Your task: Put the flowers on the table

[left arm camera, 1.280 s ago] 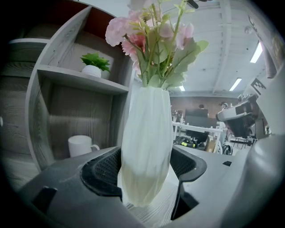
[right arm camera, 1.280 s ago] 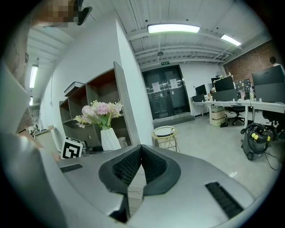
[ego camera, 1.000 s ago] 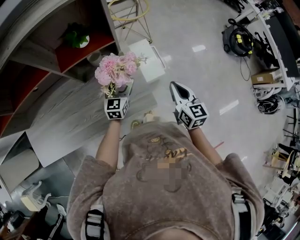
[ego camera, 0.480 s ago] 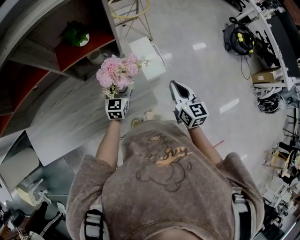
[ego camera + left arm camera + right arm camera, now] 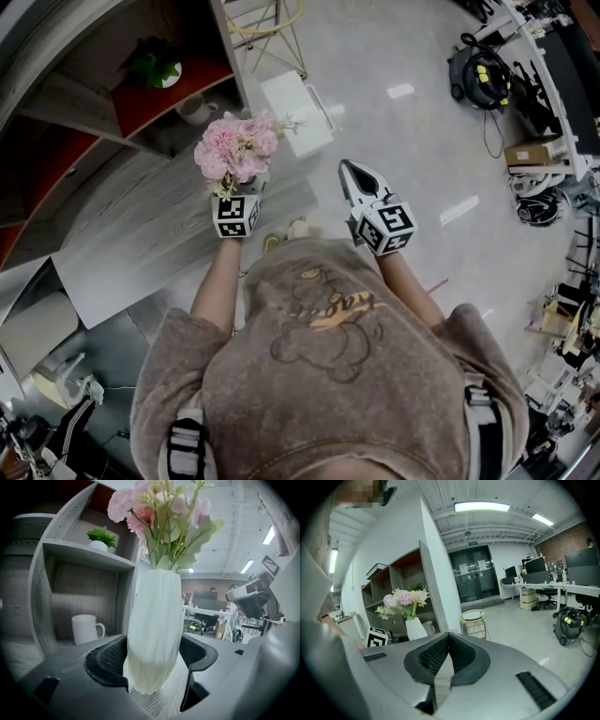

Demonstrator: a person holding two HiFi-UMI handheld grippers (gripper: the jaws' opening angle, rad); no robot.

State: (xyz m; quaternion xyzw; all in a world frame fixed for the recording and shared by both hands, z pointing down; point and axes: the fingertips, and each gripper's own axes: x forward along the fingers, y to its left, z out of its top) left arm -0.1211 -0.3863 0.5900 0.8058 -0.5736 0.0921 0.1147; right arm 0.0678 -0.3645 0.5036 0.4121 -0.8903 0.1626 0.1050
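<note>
The left gripper (image 5: 153,654) is clamped on the white vase (image 5: 154,616), which is held upright with its pink flowers (image 5: 234,148) over the grey wooden table (image 5: 141,253); the right gripper (image 5: 448,639) is held alongside, its jaws pressed together on nothing

A grey wood-grain table (image 5: 131,248) stands at left against a shelf (image 5: 75,117). A potted plant (image 5: 155,66) sits on a red shelf board, with a white mug (image 5: 86,628) in the compartment below. On the glossy floor (image 5: 394,169) are a white box (image 5: 295,112) and a wire stool (image 5: 267,28), far, and a vacuum (image 5: 483,80) far right.
</note>
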